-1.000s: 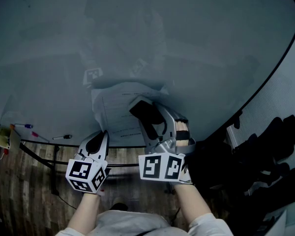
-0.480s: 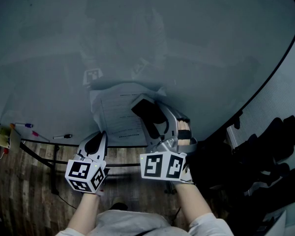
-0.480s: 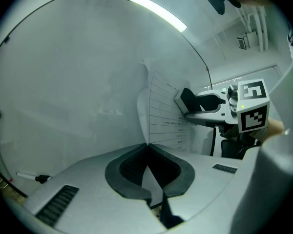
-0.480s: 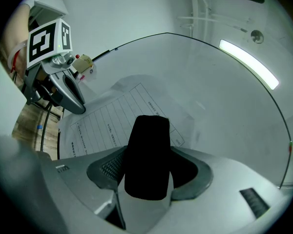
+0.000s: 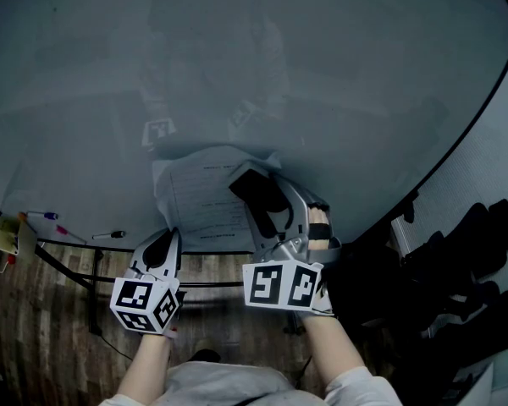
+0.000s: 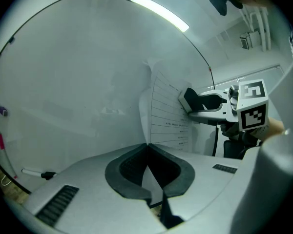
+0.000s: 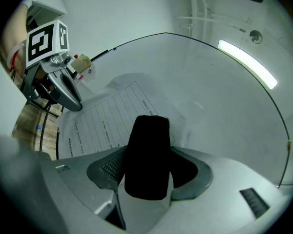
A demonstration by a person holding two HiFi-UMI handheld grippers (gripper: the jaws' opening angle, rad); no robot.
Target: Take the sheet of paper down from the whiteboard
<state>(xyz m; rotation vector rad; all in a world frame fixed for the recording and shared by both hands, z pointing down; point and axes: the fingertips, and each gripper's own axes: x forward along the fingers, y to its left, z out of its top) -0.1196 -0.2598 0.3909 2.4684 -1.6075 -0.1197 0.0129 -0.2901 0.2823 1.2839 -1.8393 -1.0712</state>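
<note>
The big pale whiteboard (image 5: 322, 74) stands upright. The white printed sheet of paper (image 5: 199, 197) lies on it low down, and its top edge bulges out. The left tool (image 5: 171, 237) is shut on the sheet's bottom edge. The right tool (image 5: 267, 205) is closed on a black oblong block (image 5: 252, 189) that rests against the sheet's right side. I think the block should come straight off first. Then the sheet should be pulled away slowly so it does not rip.
</note>
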